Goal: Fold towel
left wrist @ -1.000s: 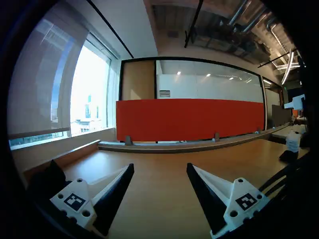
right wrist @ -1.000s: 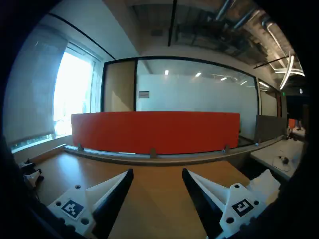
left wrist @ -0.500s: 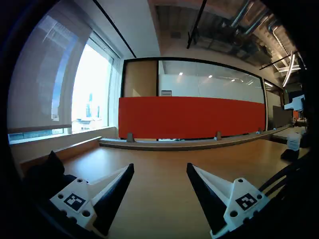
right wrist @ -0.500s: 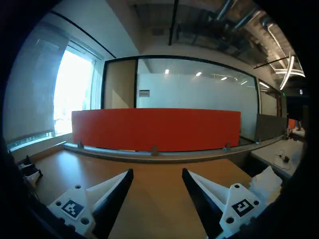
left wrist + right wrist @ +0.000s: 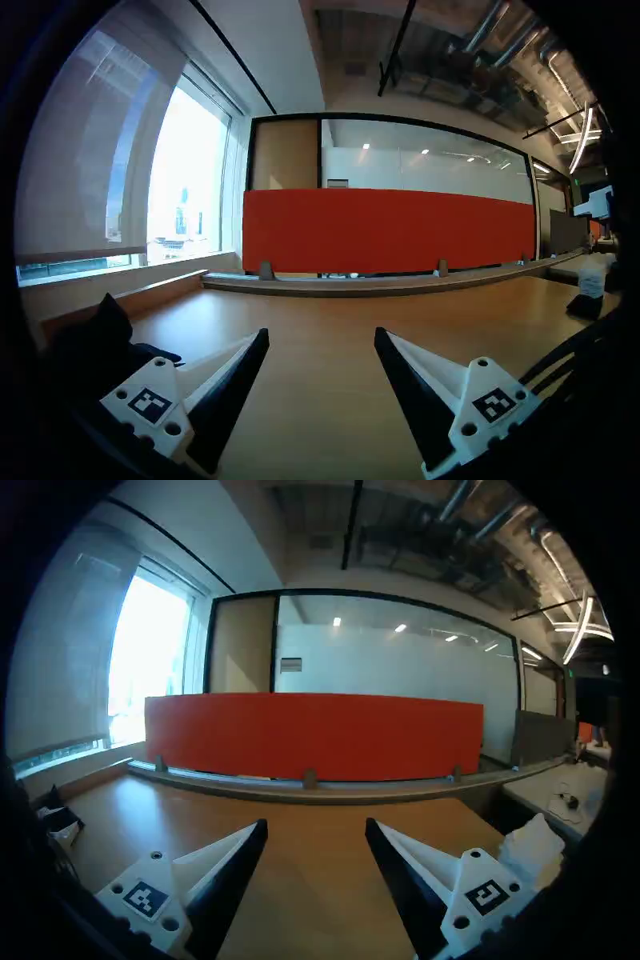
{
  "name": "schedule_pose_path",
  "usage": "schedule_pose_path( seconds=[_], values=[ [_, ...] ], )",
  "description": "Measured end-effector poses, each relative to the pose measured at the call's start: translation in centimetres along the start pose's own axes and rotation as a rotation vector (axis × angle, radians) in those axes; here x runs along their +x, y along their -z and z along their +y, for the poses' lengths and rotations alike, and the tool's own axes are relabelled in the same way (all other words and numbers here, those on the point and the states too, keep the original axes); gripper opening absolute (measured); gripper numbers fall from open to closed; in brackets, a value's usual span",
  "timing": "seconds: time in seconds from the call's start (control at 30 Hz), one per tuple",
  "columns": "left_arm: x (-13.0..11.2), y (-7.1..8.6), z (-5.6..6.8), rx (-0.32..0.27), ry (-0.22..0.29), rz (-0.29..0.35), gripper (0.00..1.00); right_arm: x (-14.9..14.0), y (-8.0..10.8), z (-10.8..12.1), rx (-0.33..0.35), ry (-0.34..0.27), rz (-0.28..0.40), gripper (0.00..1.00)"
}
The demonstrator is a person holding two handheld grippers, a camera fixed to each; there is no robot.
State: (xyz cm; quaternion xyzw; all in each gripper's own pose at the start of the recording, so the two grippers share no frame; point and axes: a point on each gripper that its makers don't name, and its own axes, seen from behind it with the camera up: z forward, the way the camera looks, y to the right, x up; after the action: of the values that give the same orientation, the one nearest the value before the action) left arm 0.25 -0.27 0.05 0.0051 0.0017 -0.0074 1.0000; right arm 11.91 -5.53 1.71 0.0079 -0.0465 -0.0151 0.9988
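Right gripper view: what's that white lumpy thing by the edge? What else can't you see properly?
White lump, right gripper view: cut off by the edge and the right gripper; towel or paper, cannot tell.
Dark shape, left gripper view: partly hidden behind the left gripper.

Towel: a white, crumpled heap, unfolded

The towel [image 5: 531,846] shows in the right gripper view, low at the right-hand side. It is white cloth bunched into a loose mound with sharp creases and a peaked top, not spread flat. It sits by the right-hand edge of the wooden tabletop [image 5: 160,816], beside the right tongs [image 5: 314,826], and its lower part is hidden behind their outer finger. The tongs do not touch it.
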Motion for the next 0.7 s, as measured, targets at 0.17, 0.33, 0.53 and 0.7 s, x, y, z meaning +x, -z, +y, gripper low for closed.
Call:
schedule_pose_path(
  seconds=[0.17,0.33,0.53,0.7],
  values=[
    [-0.2,0.0,0.0,0.002,-0.01,0.0,0.98,0.1,0.1,-0.1,-0.002,0.007,0.0,0.95],
    [-0.2,-0.1,-0.1,0.003,-0.009,-0.001,0.98,0.4,0.2,-0.3,0.004,0.003,0.005,0.95],
    [-0.2,-0.1,0.0,0.001,-0.013,-0.003,0.98,0.6,0.3,-0.2,0.009,0.002,0.012,0.95],
    [-0.2,-0.1,0.0,0.001,-0.014,-0.004,0.98,1.2,0.5,0.1,0.012,-0.004,0.033,0.95]
  ],
)
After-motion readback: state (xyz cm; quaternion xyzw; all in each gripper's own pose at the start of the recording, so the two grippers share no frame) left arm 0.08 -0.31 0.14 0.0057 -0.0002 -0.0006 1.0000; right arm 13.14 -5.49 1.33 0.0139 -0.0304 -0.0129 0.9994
